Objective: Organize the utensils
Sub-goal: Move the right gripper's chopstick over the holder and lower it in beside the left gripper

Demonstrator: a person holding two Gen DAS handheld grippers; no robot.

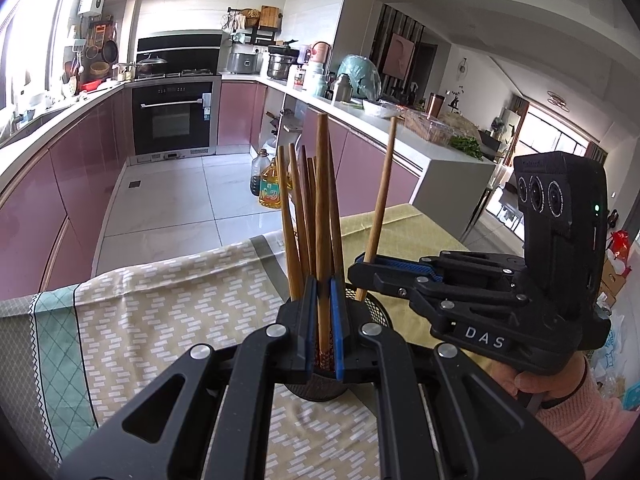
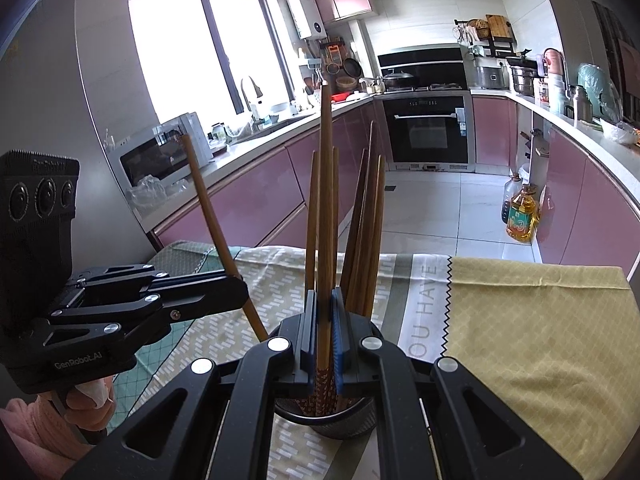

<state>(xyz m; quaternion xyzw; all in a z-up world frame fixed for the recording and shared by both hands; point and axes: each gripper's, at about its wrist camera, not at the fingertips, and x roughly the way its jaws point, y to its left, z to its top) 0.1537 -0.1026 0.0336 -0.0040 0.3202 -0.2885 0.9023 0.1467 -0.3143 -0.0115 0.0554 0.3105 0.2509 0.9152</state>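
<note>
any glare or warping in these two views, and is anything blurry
Left wrist view: the window at the left edge is blown out, and the counter bows from the fisheye lens; the chopsticks stay sharp. Right wrist view: the big window is pure white and the corners go dark; the holder below is mostly hidden.

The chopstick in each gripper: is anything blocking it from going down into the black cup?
Nothing visible does. The left gripper and right gripper each pinch one chopstick with its lower end already inside the mesh holder, beside the other chopsticks standing there.
</note>
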